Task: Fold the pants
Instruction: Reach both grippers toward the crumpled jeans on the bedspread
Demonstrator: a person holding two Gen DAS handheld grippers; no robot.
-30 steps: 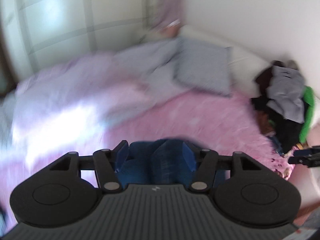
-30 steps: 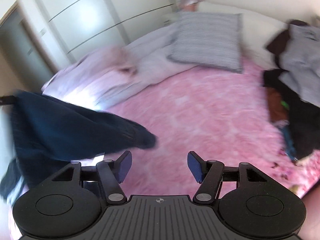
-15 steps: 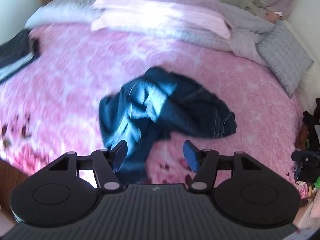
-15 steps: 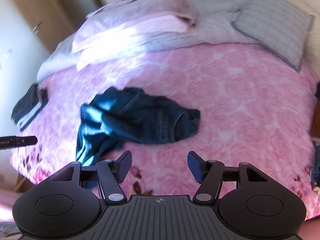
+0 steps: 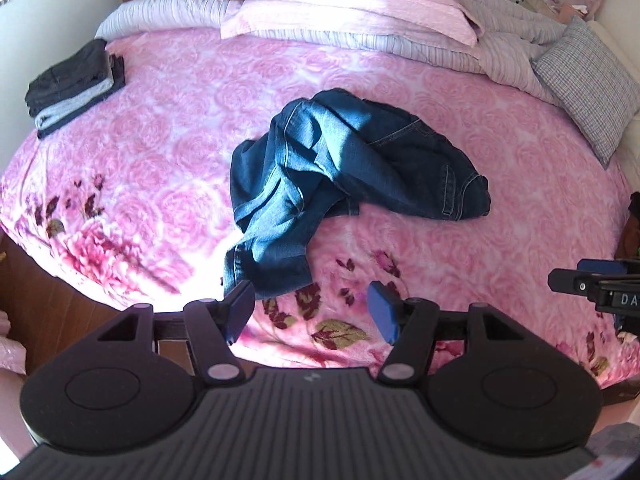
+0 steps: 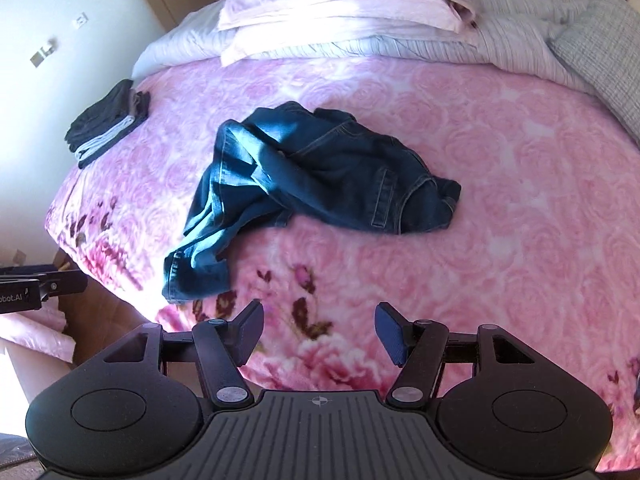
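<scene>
A pair of dark blue jeans (image 5: 340,176) lies crumpled in a heap in the middle of the pink rose-patterned bed (image 5: 168,152), one leg trailing toward the near edge. In the right wrist view the same jeans (image 6: 312,176) lie left of centre. My left gripper (image 5: 310,310) hangs open above the near edge of the bed, just short of the trailing leg's hem, with nothing between its blue pads. My right gripper (image 6: 318,330) is also open and empty, above the flowered border to the right of the hem.
A stack of folded dark and grey clothes (image 5: 74,88) sits at the bed's far left. Pink pillows (image 5: 348,4) and a striped duvet lie along the back, a grey checked cushion (image 5: 588,80) at the right. Wooden floor (image 5: 52,304) shows below the bed's left edge.
The left gripper held the jeans a second ago; it has let them go and they now lie heaped on the bed. Both grippers have tilted downward over the near edge.
</scene>
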